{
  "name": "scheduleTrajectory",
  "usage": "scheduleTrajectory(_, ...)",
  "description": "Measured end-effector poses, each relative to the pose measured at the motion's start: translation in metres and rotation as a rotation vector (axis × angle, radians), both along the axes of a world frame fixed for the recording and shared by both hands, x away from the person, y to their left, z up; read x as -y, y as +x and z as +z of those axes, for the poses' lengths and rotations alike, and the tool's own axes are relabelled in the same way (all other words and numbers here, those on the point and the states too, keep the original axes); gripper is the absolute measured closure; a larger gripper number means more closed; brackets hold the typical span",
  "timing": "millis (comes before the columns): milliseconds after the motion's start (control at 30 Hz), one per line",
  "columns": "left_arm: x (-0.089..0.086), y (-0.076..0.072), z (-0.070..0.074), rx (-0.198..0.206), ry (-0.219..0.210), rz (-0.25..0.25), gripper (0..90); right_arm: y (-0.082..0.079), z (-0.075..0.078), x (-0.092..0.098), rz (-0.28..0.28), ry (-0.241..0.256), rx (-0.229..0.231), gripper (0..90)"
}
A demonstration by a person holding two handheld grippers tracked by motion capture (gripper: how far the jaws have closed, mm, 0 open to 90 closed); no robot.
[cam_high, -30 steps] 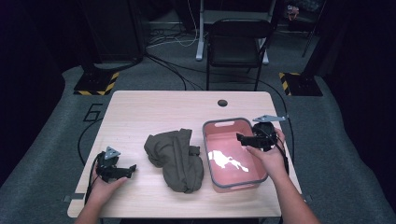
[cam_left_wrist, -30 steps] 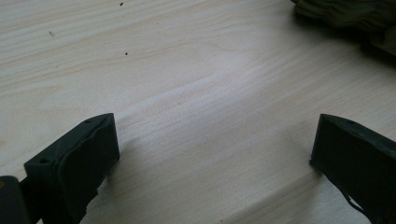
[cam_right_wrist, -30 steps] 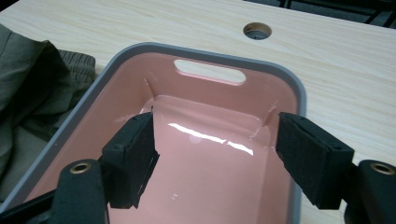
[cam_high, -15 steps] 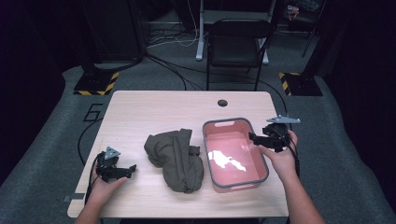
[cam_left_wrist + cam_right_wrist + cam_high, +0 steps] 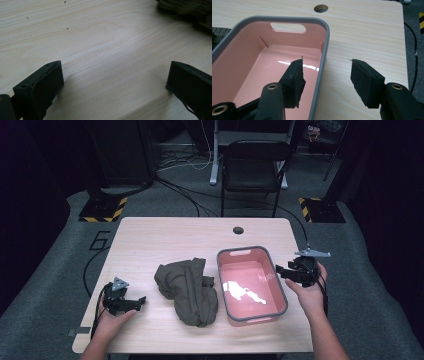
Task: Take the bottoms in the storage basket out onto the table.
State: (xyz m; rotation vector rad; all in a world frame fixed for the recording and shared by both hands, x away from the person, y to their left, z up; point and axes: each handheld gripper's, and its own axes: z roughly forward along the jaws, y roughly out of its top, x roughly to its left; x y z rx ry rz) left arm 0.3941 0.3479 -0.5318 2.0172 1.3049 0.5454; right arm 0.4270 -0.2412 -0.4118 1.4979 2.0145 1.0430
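- The right claw (image 5: 284,272) hangs at the right-hand long wall of the pink bin (image 5: 278,290), jaws spread wide and holding nothing; in the right gripper view the grey rim (image 5: 324,60) runs up between the two black jaws, one jaw over the pink floor and the other over bare tabletop (image 5: 367,32).
- That straddle looks like the relation the coming move depends on: the rim lies dead ahead at twelve o'clock from the claw, and closing the jaws would likely pinch the wall.
- The bin's long axis runs from twelve to six o'clock on the tabletop (image 5: 165,240), its handle slot at the far end; it sits right of centre and appears empty, with only glare on its floor.
- The olive garment (image 5: 189,290) lies crumpled at the bin's nine o'clock, touching or nearly touching its left wall, its long axis also running roughly twelve to six.
- The left claw (image 5: 141,301) rests low near the front left corner, jaws wide apart and empty, pointing toward three o'clock; in the left gripper view a garment edge (image 5: 190,7) shows at the upper right.
- The left hand (image 5: 112,312) is nearer the garment; the right hand (image 5: 310,287) is nearer the bin, forearm reaching in from six o'clock.
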Motion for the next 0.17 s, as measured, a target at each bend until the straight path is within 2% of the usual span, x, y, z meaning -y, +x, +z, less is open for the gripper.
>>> scheduleTrajectory(167,0.0000,0.0000,0.0000,0.000,0.000,0.001,0.5,-0.0026,-0.0022,0.0010,-0.006,0.022,0.003,42.6)
